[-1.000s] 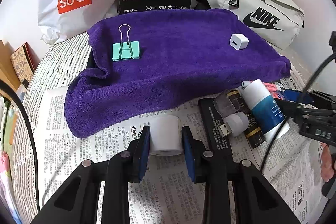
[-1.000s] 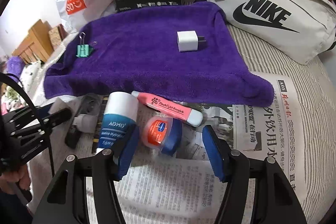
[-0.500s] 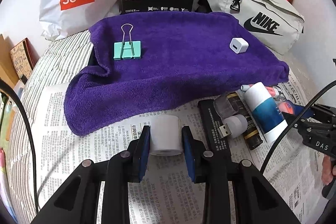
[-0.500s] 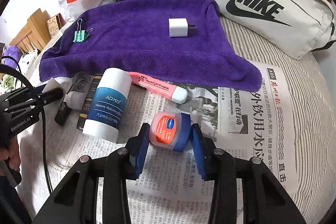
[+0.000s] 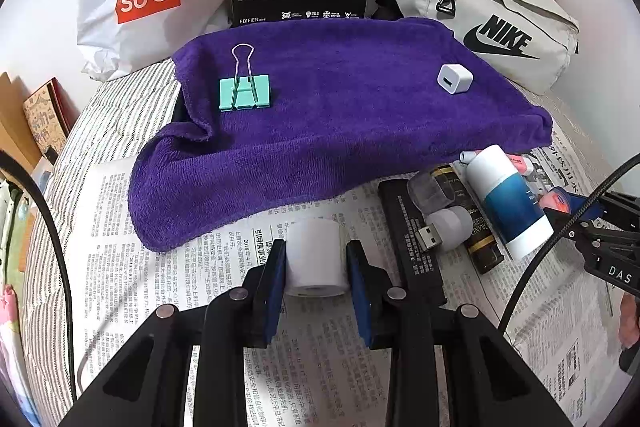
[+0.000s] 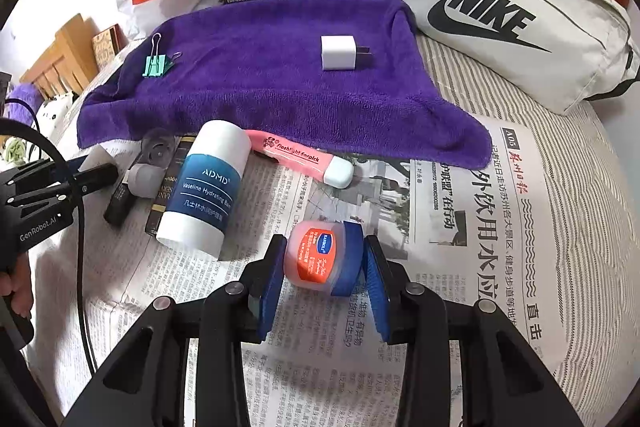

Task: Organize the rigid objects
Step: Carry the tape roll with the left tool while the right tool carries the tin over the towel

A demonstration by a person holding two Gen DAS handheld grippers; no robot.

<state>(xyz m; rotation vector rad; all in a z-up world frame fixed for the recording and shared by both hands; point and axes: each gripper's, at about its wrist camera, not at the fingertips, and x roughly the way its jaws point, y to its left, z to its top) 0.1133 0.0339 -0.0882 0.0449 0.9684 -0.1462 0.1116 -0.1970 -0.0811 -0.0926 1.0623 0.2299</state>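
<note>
Half of black bar [image 5: 412, 231] hidden — USB light [image 5: 444, 227] over it.

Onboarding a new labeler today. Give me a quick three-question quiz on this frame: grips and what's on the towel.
1. True or false: the left gripper is closed on the white paper roll.
2. What does the right gripper hold?
A. the blue-and-white balm stick
B. the small pink jar with the blue lid
C. the pink tube
3. Fill in: two things lie on the purple towel, the white charger cube and the green ____.

Key
1. True; both pads press its sides.
2. B, the small pink jar; the balm stick and pink tube lie on the newspaper.
3. Binder clip.
</note>
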